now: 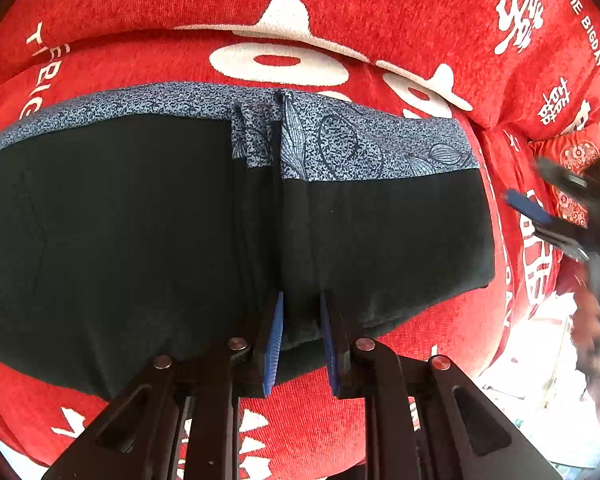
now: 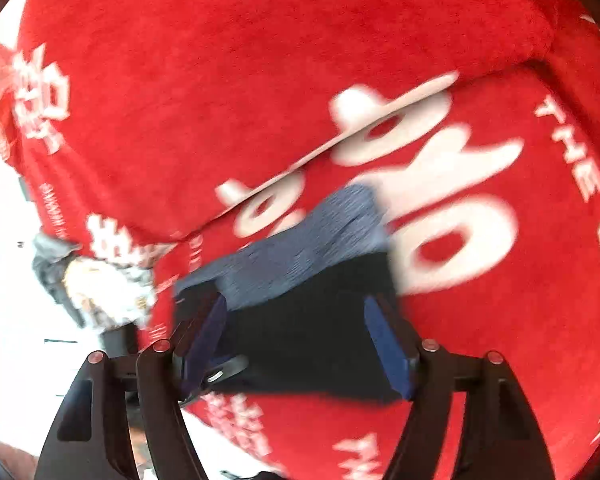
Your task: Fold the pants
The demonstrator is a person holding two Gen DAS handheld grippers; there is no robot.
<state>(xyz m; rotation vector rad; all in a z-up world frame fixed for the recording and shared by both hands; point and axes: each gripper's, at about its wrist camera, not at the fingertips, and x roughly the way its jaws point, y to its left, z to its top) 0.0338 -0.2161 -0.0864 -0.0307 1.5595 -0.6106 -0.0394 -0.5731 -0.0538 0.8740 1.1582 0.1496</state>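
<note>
Red plush covering [image 1: 160, 60], printed with white characters and English lettering, spread over the cushioned seat and backrest of what looked like a sofa and carried everything in sight.

On it lay the pants [image 1: 120, 232], black with a blue-grey patterned band along the far edge at twelve o'clock, already doubled so that one layer overlapped the other near the middle. In the left wrist view they filled the frame from nine o'clock to three o'clock.

At six o'clock in that view, the left gripper [image 1: 302, 332] had its jaws closed on the near black edge of the pants, a thick fold pinched between the blue pads. At three o'clock, just off the cloth's right edge, the right gripper [image 1: 556, 220] showed as a blur. In its own view, also smeared, the right gripper [image 2: 308, 340] had its jaws spread wide above the dark cloth, gripping nothing.

Judging from this, the main risk was that the left gripper's single pinch would drag the stack out of line if it pulled while the right one held nothing, letting the overlapped layers slide apart or bunch. The plush nap might also catch the fabric and skew the fold. With the right gripper's view so blurred, a hurried regrasp could take only the top layer.

No containers were visible.
</note>
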